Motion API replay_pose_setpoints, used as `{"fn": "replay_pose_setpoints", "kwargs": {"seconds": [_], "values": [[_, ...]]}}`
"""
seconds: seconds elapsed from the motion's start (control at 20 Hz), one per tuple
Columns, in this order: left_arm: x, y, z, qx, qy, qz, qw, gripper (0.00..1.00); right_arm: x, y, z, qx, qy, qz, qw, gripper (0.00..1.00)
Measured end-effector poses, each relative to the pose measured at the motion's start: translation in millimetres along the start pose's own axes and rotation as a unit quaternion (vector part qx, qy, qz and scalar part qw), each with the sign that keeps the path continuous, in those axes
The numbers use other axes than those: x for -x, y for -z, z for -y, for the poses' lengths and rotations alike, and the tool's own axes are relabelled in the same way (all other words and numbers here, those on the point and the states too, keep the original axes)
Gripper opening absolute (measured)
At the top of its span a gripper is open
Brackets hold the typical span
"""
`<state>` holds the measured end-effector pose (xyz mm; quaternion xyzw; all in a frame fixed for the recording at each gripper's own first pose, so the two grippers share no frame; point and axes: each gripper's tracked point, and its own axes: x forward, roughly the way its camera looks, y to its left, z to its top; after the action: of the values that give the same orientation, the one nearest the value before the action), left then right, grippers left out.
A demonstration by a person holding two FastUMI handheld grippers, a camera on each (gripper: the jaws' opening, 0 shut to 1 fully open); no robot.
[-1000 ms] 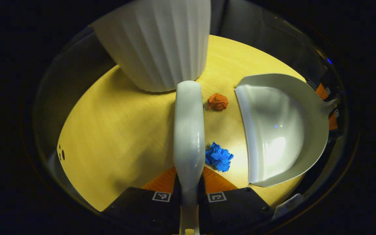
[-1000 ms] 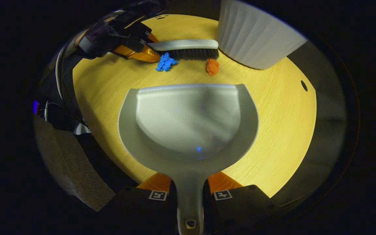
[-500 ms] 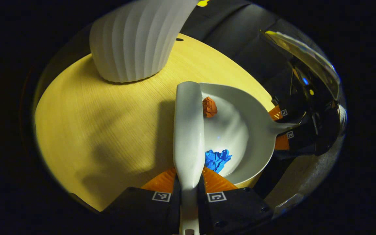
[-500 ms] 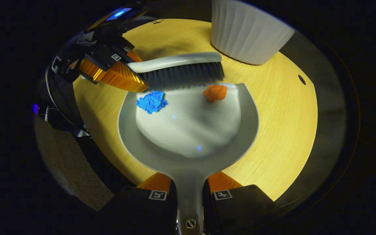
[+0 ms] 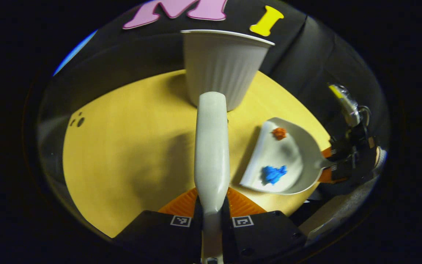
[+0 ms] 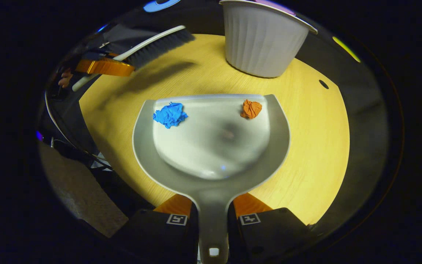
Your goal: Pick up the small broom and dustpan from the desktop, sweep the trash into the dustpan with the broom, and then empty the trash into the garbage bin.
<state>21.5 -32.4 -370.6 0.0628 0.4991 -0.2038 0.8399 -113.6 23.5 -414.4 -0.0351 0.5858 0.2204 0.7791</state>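
Round wooden desktop (image 6: 306,146) under both tools; no loose trash seen on it.

White ribbed garbage bin (image 6: 262,40) upright at far side of desktop, well apart from dustpan lip. Tall narrow wall: knock from pan edge on approach could tip it.

Grey dustpan (image 6: 211,161) low over desktop, handle clamped between the two fingers of right gripper (image 6: 213,216), jaws pinching handle. Pan roughly level. Main risk judged here: both scraps sit at front lip, not deep in bowl; any forward tilt or jerk during carry would roll them off before reaching bin.

Small broom (image 5: 211,146) lifted off desktop, handle pinched in left gripper (image 5: 211,212), jaws closed on it. Bristle head seen raised at left in right gripper view. Risk: broom swinging into carry path, or clipping bin.

Blue crumpled paper (image 6: 170,114) at left of lip; orange crumpled paper (image 6: 251,109) at right of lip. Light, likely to bounce out.

Writing: square fiducial markers on gripper bodies only; no brand or readable label found on bin, pan or broom.
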Motion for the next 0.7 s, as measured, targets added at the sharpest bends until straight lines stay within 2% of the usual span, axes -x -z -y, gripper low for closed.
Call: {"fn": "replay_pose_setpoints", "kwargs": {"seconds": [0.2, 0.3, 0.5, 0.55, 0.6, 0.7], "values": [[-4.2, 63.1, -61.3, 0.037, -0.029, -0.026, 0.999, 0.24, 46.3, -16.6, 10.4, -0.013, 0.035, 0.007, 0.999, 0.37], [-15.3, 88.2, -70.8, 0.045, -0.032, -0.034, 0.998, 0.26, 77.9, -29.1, 21.4, -0.036, 0.045, 0.022, 0.998, 0.36], [-7.1, 107.3, -62.7, 0.058, -0.021, -0.040, 0.997, 0.24, 127.2, -53.9, 42.9, -0.080, 0.043, 0.030, 0.995, 0.36], [-6.1, 111.0, -59.4, 0.058, -0.016, -0.040, 0.997, 0.28, 135.7, -64.9, 50.4, -0.081, 0.049, 0.033, 0.995, 0.36], [-5.4, 114.6, -57.7, 0.055, -0.013, -0.040, 0.998, 0.24, 147.4, -74.1, 57.2, -0.079, 0.057, 0.036, 0.995, 0.37], [-3.8, 121.5, -57.2, 0.048, -0.011, -0.040, 0.998, 0.26, 166.7, -94.8, 74.8, -0.076, 0.077, 0.047, 0.993, 0.34]]}}
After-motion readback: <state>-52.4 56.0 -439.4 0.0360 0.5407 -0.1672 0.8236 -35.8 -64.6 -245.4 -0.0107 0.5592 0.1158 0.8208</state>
